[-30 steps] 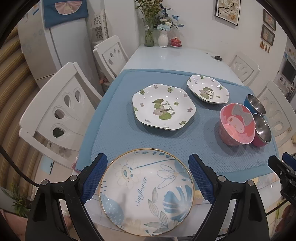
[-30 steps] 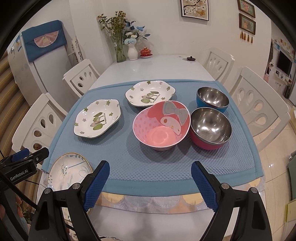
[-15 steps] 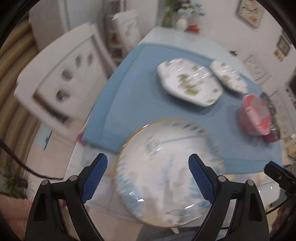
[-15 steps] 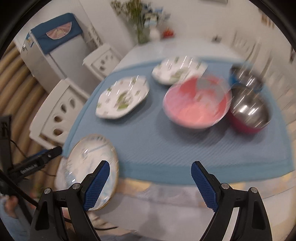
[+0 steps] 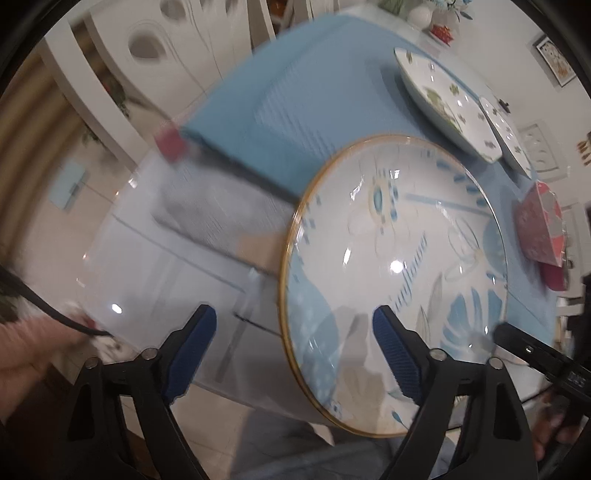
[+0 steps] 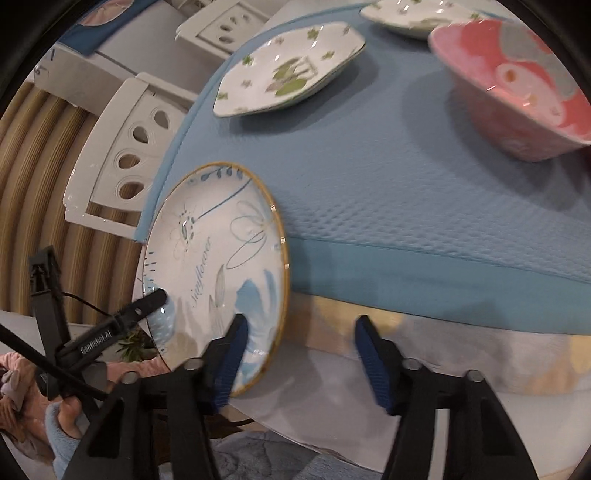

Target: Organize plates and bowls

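A round white plate with blue flowers and a gold rim [image 5: 399, 266] lies at the near left corner of the table, partly on the blue mat; it also shows in the right wrist view [image 6: 218, 273]. My left gripper [image 5: 293, 356] is open, its jaws straddling the plate's near left rim. My right gripper [image 6: 297, 356] is open, its left finger [image 6: 229, 354] over the plate's near right rim, the right finger [image 6: 373, 362] off the plate. A green-leaf plate [image 6: 288, 70] [image 5: 443, 103] and a pink bowl [image 6: 517, 85] [image 5: 539, 225] sit further back.
A second green-leaf plate [image 6: 413, 14] [image 5: 509, 133] lies at the back. The blue mat [image 6: 406, 177] covers the glass-topped table [image 5: 166, 266]. White chairs [image 6: 122, 147] stand along the left side. A red bowl edge [image 5: 554, 277] shows behind the pink bowl.
Both grippers have dropped and tilted toward the blue-flower plate. The left now straddles its left rim and the right has swung left to its right rim; the right's opening looks narrower.
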The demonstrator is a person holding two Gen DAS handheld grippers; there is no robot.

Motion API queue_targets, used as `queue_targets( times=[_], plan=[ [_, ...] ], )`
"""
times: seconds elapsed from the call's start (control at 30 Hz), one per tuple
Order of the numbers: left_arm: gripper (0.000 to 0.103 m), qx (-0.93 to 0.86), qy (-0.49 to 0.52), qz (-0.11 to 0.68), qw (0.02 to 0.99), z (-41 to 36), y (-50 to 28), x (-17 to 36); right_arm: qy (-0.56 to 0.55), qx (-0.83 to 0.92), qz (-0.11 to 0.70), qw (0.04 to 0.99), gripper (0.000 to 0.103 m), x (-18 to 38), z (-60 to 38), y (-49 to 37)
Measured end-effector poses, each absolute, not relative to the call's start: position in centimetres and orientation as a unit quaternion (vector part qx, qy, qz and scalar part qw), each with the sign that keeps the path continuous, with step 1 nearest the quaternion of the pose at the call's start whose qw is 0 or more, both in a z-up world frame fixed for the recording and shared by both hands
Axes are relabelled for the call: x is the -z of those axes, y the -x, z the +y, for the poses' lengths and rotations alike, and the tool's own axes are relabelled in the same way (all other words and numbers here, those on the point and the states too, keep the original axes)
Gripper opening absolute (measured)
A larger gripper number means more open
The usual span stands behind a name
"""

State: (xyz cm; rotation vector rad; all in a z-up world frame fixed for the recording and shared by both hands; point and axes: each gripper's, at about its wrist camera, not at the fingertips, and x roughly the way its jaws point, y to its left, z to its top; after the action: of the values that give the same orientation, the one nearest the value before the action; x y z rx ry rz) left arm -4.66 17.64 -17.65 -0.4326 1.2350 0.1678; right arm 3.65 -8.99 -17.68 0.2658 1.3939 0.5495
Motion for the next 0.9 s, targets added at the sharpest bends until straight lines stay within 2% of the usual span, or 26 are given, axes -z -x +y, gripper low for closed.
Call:
queue_targets(
  times=[0.1,0.23,0.37,0.43,0.47,0.53,0.57,0.6,0.7,0.9],
  plan=[
    [0.081,-0.062,0.203,0.57,0.794,17.1,5.0,17.7,-0.13,-0.266,0.639,0.71,0.047,18.4,-7.8,-3.8],
    [0.081,-0.075,0.251,0.542,0.799,17.5,5.5,17.5,-0.132,-0.285,0.637,0.704,0.047,19.0,-6.8,-3.5],
    [0.088,-0.082,0.267,0.528,0.802,17.9,5.2,17.6,-0.199,-0.299,0.63,0.689,0.047,19.7,-7.5,-3.9],
    [0.089,-0.083,0.246,0.535,0.804,17.2,4.9,17.6,-0.234,-0.3,0.626,0.68,0.047,20.1,-8.4,-4.0],
    [0.088,-0.084,0.237,0.538,0.805,17.1,4.2,17.7,-0.246,-0.301,0.624,0.678,0.044,20.2,-8.8,-3.9],
    [0.059,-0.085,0.217,0.536,0.812,16.2,4.0,17.6,-0.244,-0.293,0.623,0.683,0.025,20.2,-9.1,-3.7],
    [0.042,-0.074,0.221,0.537,0.811,15.9,3.9,17.6,-0.235,-0.29,0.624,0.687,0.012,20.2,-8.9,-3.6],
    [0.037,-0.085,0.213,0.537,0.812,15.8,4.0,17.6,-0.225,-0.287,0.621,0.694,0.011,20.2,-8.7,-3.3],
    [0.027,-0.081,0.218,0.521,0.822,16.1,4.6,17.3,-0.178,-0.283,0.6,0.727,0.012,19.2,-7.9,-2.8],
    [0.027,-0.094,0.171,0.498,0.845,16.2,3.5,15.6,-0.12,-0.284,0.564,0.766,0.014,17.2,-6.2,-3.0]
  ],
)
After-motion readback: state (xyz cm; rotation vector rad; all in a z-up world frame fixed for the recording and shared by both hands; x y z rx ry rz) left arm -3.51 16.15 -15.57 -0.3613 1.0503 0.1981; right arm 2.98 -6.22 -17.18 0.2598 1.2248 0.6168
